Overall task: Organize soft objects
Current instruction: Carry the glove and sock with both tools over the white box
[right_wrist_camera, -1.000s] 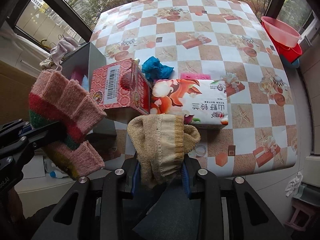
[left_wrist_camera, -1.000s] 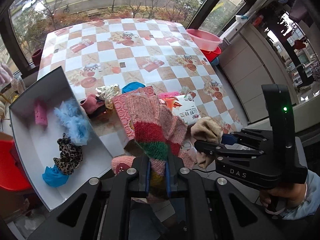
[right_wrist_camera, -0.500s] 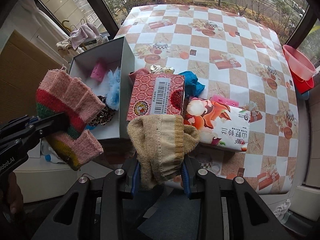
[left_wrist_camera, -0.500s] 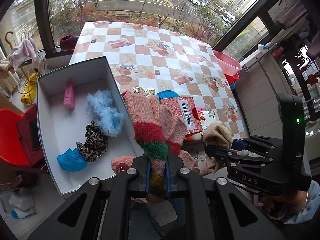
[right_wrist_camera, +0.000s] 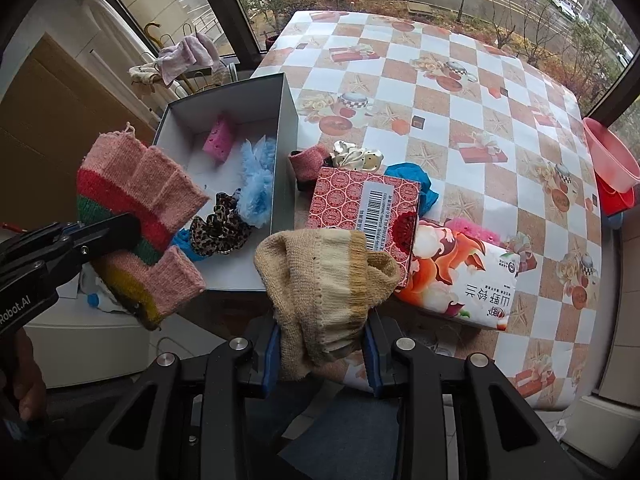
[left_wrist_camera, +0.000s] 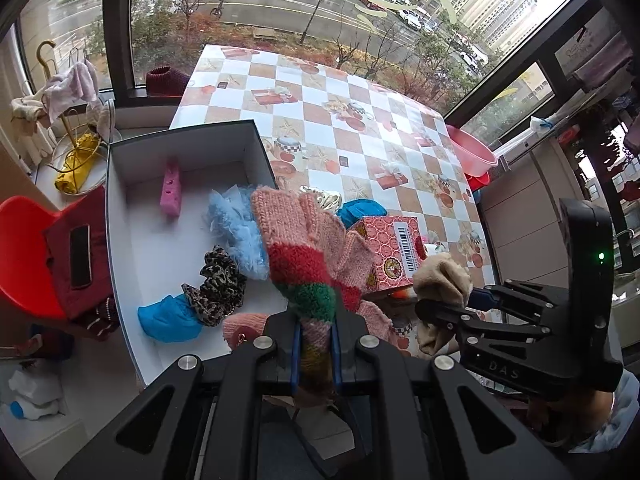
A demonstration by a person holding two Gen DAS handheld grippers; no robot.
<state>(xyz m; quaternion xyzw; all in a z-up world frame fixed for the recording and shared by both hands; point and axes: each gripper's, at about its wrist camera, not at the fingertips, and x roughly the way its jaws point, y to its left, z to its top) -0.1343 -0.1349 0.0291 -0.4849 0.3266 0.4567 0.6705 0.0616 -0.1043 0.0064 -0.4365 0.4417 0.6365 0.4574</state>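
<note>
Your left gripper [left_wrist_camera: 314, 354] clamps the striped pink knitted glove [left_wrist_camera: 304, 248], your right gripper [right_wrist_camera: 322, 354] the beige knitted sock [right_wrist_camera: 324, 280], both beside the white cardboard box [right_wrist_camera: 286, 100]. Several soft items already lie inside; others remain on the table.

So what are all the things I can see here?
striped glove: one, pink, red, green; in left gripper
knit sock: one, beige; in right gripper
box: one, white; table's left edge
scrunchies: fluffy blue, leopard; in box
pink block: one; in box
red carton: one; beside box
tissue pack: one, white-orange; table
table: one, checkered
left gripper: black, shut
right gripper: black, shut
</note>
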